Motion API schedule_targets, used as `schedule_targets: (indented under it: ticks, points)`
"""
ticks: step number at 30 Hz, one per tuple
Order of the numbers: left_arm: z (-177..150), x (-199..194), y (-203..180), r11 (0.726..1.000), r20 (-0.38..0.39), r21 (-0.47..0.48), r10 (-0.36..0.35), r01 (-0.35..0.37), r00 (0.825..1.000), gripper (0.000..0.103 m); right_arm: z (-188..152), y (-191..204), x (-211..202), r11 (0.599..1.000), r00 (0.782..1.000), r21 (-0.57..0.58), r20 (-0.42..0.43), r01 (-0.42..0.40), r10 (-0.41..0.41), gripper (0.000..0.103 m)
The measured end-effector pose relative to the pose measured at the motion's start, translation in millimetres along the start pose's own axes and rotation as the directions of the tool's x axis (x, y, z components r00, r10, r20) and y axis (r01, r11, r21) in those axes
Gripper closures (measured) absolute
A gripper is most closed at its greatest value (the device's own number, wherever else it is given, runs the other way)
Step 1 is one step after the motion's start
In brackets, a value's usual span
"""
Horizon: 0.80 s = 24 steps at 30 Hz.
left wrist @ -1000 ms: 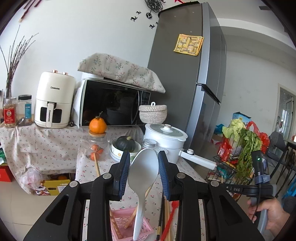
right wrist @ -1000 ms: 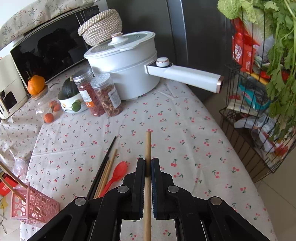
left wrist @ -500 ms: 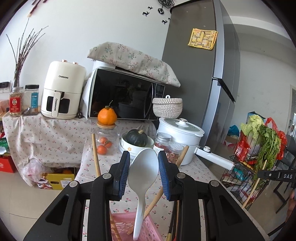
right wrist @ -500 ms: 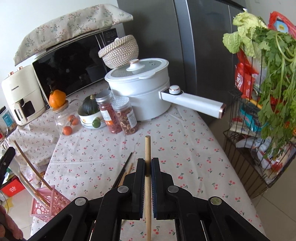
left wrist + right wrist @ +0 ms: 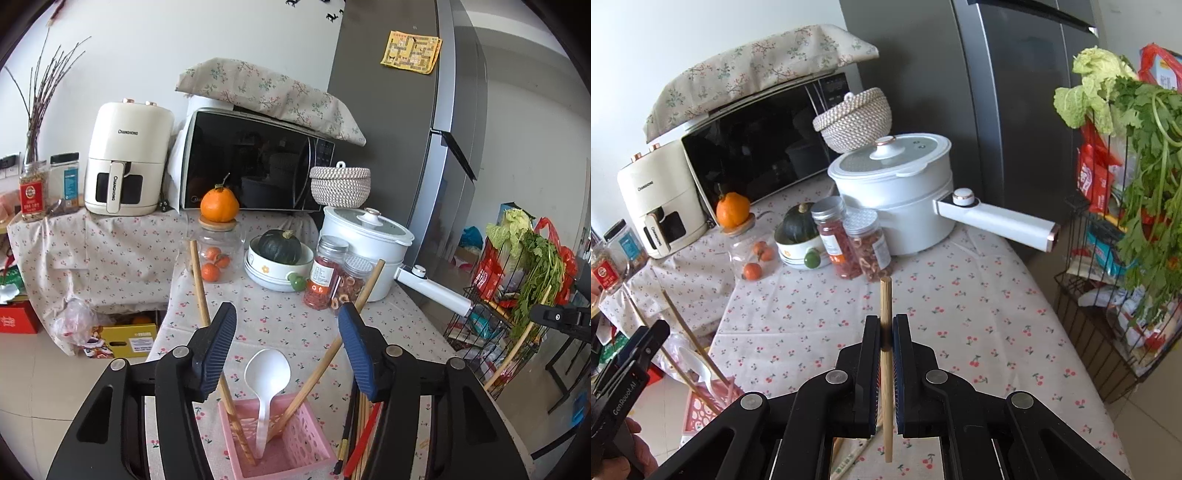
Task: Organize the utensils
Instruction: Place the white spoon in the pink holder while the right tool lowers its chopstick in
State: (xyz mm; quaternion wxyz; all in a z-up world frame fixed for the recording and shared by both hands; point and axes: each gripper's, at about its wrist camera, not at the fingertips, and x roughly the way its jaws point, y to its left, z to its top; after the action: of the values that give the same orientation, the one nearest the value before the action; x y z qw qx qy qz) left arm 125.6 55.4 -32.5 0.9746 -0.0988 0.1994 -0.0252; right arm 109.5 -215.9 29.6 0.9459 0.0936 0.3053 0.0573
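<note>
A pink basket (image 5: 295, 448) stands on the cherry-print tablecloth just below my left gripper (image 5: 286, 314). The jaws are opening, and nothing is pressed between the pads. A white spoon (image 5: 266, 373) stands in the basket, handle down, with two wooden sticks (image 5: 201, 295) leaning beside it. Dark and wooden chopsticks and a red spoon (image 5: 360, 434) lie on the cloth right of the basket. My right gripper (image 5: 885, 321) is shut on a wooden stick (image 5: 885, 295), held upright above the table. In the right wrist view the basket (image 5: 701, 408) sits at the lower left.
At the back of the table stand a white pot (image 5: 897, 184) with a long handle (image 5: 997, 221), two jars (image 5: 849, 236), a bowl holding a squash (image 5: 279, 254) and a jar topped by an orange (image 5: 218, 236). A wire rack of greens (image 5: 1126, 221) stands right of the table.
My left jaws have spread apart and the white spoon has dropped from between them into the pink basket. My right gripper has risen from the table with the wooden stick.
</note>
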Motion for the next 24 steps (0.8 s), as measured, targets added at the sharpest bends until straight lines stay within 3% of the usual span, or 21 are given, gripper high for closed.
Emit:
schedule_targets:
  ticks: [5, 11, 24]
  points:
    - [1, -9, 3, 1.0, -0.126, 0.014, -0.004, 0.006, 0.992, 0.03, 4, 17, -12, 0.999, 0.999, -0.017, 0.026, -0.046, 0.046, 0.1]
    - [0, -31, 6, 0.997, -0.224, 0.071, 0.059, -0.044, 0.973, 0.015, 9, 45, -26, 0.993, 0.991, -0.039, 0.07, -0.108, 0.111, 0.1]
    - [-19, -47, 28, 0.986, -0.362, 0.139, 0.14, -0.095, 0.922, 0.013, 15, 105, -32, 0.975, 0.965, -0.065, 0.144, -0.212, 0.219, 0.1]
